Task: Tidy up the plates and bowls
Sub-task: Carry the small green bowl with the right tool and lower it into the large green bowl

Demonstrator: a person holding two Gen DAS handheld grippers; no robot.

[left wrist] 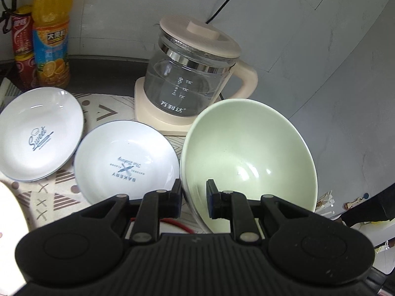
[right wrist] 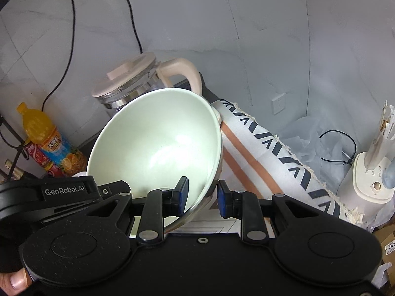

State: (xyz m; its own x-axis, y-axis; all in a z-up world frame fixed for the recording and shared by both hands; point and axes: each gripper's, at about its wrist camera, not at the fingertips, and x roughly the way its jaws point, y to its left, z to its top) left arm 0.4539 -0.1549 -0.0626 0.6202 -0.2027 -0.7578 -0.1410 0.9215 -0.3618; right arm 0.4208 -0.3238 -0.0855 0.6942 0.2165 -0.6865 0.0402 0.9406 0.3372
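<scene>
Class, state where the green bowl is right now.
In both wrist views the green bowl is tilted, gripped by both grippers at its rim, just before the kettle.

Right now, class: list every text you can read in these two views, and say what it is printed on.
"Sweet": left white plate.
"BAKERY": nearer white plate; its smaller print is unclear.
"万利达": glass kettle.
"大果粒": orange juice bottle.
"GenRobot.AI": left hand-held gripper.
Red bottle label: blurred.

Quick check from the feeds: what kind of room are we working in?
Likely a home kitchen or dining corner: a glass kettle, drink bottles against a tiled wall, and plates on a patterned tablecloth.
</scene>
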